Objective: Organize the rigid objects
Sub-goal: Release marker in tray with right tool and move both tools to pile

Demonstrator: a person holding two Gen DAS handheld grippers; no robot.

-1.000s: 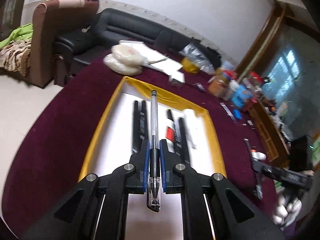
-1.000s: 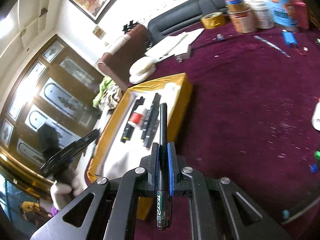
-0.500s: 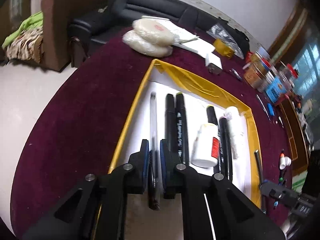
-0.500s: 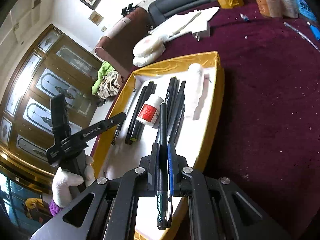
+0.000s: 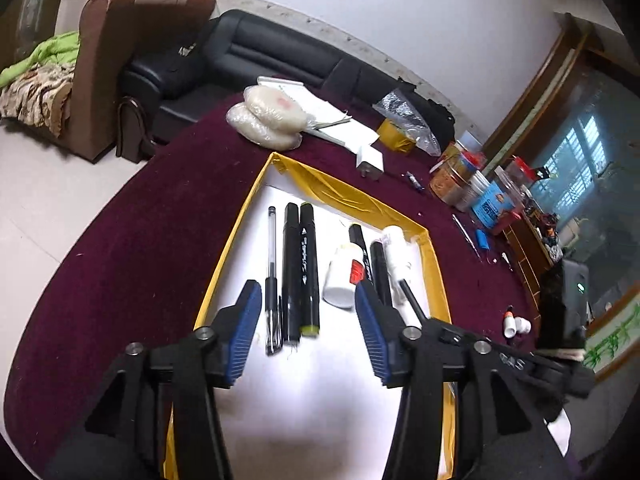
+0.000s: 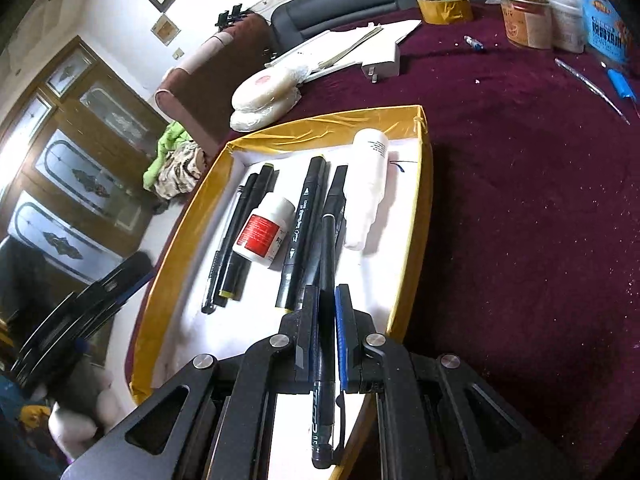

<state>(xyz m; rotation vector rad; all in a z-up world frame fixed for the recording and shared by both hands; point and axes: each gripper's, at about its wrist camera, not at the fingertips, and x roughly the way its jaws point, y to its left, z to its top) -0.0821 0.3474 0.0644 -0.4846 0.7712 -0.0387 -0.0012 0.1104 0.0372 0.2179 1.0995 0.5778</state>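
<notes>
Since the left tool [image 5: 306,322] has just been opening, its blue pads stand well apart with nothing between them; the clear pen [image 5: 271,276] lies free on the white lining at the left end of the row, just beside two black markers [image 5: 300,268]. Pens are being laid side by side, lengthwise, in the yellow tray [image 5: 236,248] on the maroon counter [image 5: 120,240], likely to keep like things together. White bottle with red label [image 6: 265,235] lies mid-row, a second pair of markers [image 6: 306,224] to its right, a white tube [image 6: 366,184] at the right edge. Right tool [image 6: 323,320] is clamped tight on a black pen [image 6: 326,300], held lengthwise along the pads and pointing over the right pair of markers, parallel to the row. My guess is it goes down in that right part of the tray. Loose bits remain out on the counter to the right.
</notes>
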